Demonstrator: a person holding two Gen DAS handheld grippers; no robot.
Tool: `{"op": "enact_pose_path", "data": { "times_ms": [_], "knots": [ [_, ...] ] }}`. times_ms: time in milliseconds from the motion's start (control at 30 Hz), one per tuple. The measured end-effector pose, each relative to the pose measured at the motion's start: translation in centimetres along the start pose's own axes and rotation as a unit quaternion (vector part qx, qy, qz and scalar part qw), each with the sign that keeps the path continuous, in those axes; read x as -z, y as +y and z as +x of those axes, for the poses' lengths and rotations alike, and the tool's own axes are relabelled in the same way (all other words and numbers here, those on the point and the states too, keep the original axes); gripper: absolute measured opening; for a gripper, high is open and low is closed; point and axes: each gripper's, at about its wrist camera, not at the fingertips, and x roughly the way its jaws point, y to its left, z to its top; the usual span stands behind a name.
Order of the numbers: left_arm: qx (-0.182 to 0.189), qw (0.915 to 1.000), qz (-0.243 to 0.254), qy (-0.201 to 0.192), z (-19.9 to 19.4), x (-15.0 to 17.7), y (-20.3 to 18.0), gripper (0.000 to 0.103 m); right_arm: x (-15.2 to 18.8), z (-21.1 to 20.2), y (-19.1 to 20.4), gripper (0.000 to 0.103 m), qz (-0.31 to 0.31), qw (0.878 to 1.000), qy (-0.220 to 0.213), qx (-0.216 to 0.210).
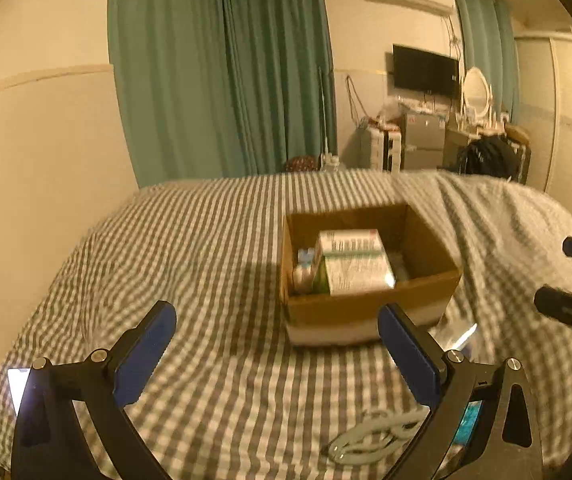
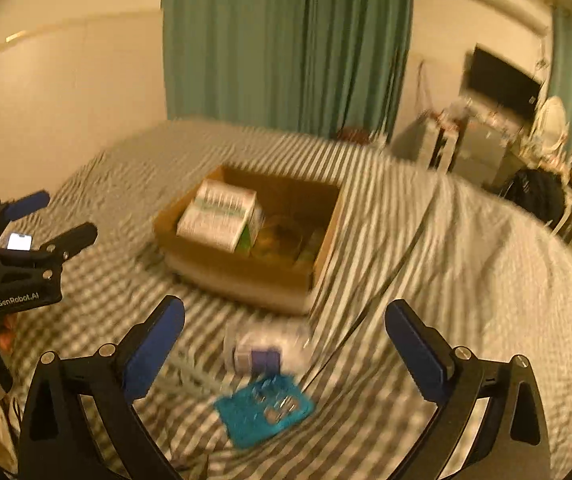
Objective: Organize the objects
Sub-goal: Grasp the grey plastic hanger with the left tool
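Cardboard box (image 1: 370, 308) on checked bedspread (image 1: 206, 240), long side facing both empty, wide-apart jaws.

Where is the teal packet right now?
Right wrist view: the teal packet lies on the checked bedspread, between the open fingers, nearer than the cardboard box.

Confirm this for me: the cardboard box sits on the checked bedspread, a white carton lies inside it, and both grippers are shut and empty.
Wrong on one count: both grippers are open. The left gripper and right gripper each show their blue pads spread wide in their own wrist views, holding nothing. The rest stands: the cardboard box sits on the checked bedspread, with the white carton inside.
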Motion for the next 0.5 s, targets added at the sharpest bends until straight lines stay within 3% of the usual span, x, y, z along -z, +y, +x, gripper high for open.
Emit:
{"op": "enact_pose_path", "data": {
  "times_ms": [333, 500],
  "knots": [
    [0.050, 0.9928, 0.026, 0.105, 5.3, 8.6, -3.3, 0.103, 5.7, 6.3, -0.5, 0.101, 0.033, 0.995, 0.096, 0.008],
    [0.064, 0.9869, 0.046, 0.141, 6.6, 10.6, -4.3, 0.103, 7.1, 7.2, -0.6, 0.101, 0.034, 0.991, 0.126, 0.013]
  ]
}}
